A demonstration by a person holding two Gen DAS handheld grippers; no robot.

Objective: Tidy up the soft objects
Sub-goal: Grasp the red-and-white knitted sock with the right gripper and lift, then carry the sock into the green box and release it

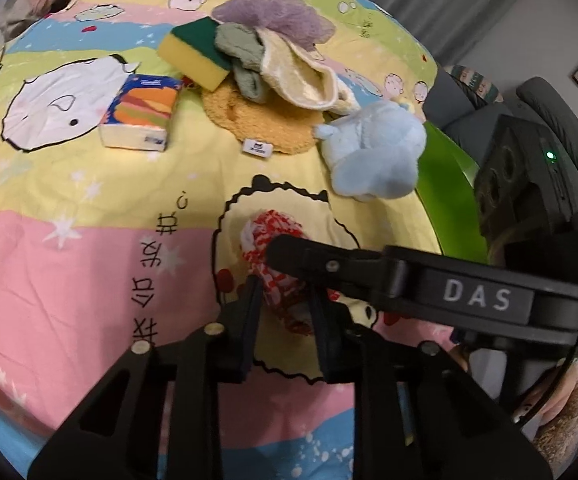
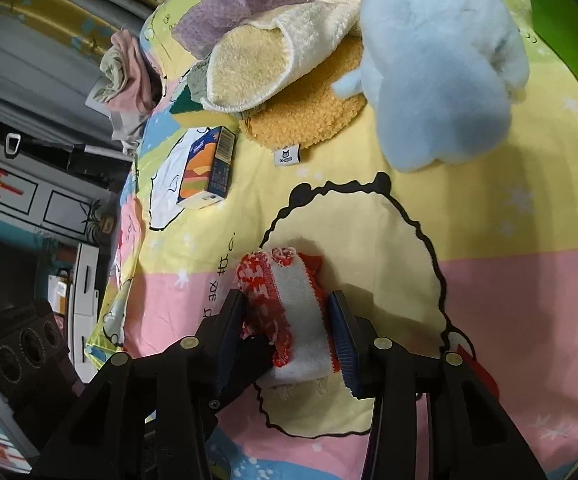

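On the cartoon-print bedsheet (image 1: 69,264), a tissue pack (image 1: 141,114) lies at the left, then a yellow-and-green sponge (image 1: 195,52) touching a heap of cloths (image 1: 289,68) on an orange pad (image 1: 265,120), with a pale blue plush toy (image 1: 373,152) at the right. Nearer the cameras, a rolled red-and-white cloth (image 2: 289,304) lies on the sheet. Both the left gripper (image 1: 285,300) and the right gripper (image 2: 289,312) are clamped on this roll from opposite sides.
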